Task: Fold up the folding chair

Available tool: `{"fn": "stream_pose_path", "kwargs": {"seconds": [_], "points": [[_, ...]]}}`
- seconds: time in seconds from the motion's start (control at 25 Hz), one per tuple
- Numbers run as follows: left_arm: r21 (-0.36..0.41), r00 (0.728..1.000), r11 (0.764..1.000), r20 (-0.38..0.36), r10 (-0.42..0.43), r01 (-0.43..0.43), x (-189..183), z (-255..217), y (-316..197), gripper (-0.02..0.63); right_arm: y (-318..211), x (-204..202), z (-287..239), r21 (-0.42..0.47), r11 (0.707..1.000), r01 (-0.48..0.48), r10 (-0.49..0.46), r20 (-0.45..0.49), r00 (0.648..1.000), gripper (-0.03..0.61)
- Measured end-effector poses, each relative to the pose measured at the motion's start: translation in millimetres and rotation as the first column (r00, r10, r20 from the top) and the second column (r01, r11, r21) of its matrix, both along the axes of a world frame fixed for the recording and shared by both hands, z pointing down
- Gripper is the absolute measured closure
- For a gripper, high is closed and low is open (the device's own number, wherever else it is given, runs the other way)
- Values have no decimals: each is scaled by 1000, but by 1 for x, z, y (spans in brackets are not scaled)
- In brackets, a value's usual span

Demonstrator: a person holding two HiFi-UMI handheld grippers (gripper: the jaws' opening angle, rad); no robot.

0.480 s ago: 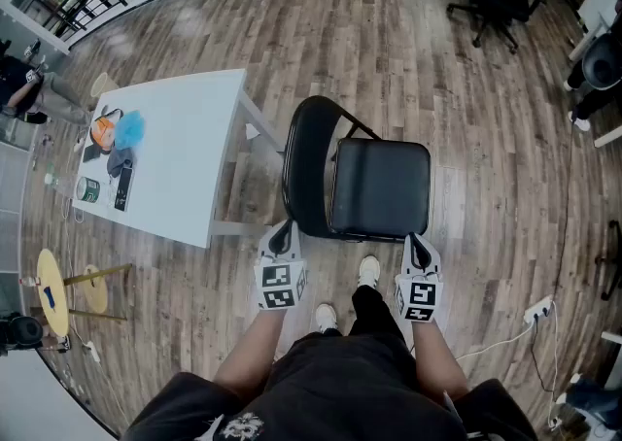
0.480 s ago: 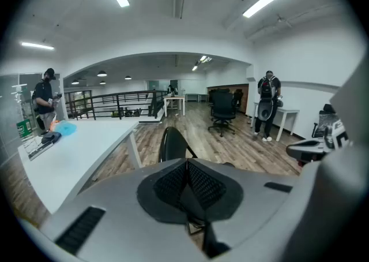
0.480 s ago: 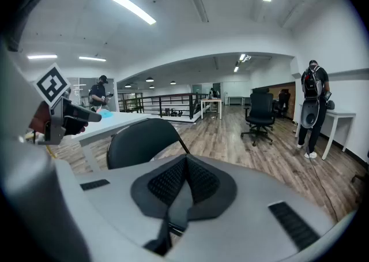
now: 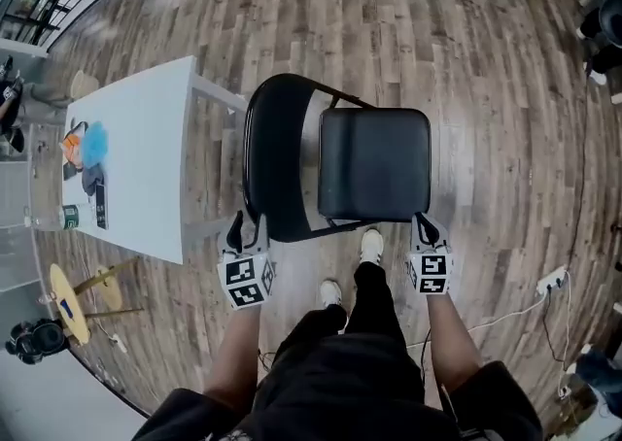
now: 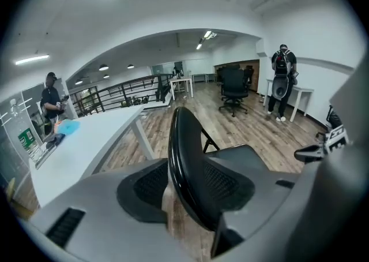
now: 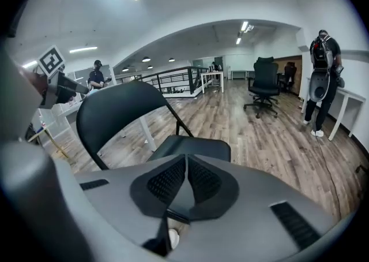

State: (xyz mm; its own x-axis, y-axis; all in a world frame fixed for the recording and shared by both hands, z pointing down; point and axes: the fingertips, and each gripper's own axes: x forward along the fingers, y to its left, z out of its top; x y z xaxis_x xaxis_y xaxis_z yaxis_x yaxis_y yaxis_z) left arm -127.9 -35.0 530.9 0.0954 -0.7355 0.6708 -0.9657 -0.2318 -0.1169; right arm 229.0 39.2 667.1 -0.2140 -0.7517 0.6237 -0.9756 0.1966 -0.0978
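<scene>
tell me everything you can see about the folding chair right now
The folding chair is black, unfolded, and stands on the wood floor beside a white table. It has a matte, padded, squarish seat, a glossy curved backrest and a thin dark tube frame. The left gripper straddles the backrest's edge with its jaws apart, and a sliver of floor shows beside it. The right gripper, jaws together, sits at the seat's near corner; whether they touch is unclear.

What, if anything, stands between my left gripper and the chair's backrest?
Nothing visible: the backrest rim already sits between the left gripper's parted jaws. The white table stands off to the side, clear of them.
</scene>
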Motion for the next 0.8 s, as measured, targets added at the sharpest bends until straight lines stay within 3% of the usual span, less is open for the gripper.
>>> {"fn": "stream_pose_path", "kwargs": {"seconds": [0.08,0.16,0.36,0.56,0.8], "points": [[-28,1000,1000,-5,-9,9,-1,11,-7,431,-4,5,31,-63,998,22,-20,27,999,554],[-52,1000,998,-19,-20,19,0,23,-16,424,-8,13,65,-132,991,29,-18,80,997,458],[-102,995,995,-103,-6,-4,10,46,-30,347,7,50,153,-339,940,-36,116,219,969,337],[-155,988,988,-154,-6,-18,9,53,-49,304,8,69,224,-477,879,-9,191,333,923,283],[-234,978,970,-206,21,-70,18,80,-56,301,-4,70,287,-526,844,108,198,491,848,254]]}}
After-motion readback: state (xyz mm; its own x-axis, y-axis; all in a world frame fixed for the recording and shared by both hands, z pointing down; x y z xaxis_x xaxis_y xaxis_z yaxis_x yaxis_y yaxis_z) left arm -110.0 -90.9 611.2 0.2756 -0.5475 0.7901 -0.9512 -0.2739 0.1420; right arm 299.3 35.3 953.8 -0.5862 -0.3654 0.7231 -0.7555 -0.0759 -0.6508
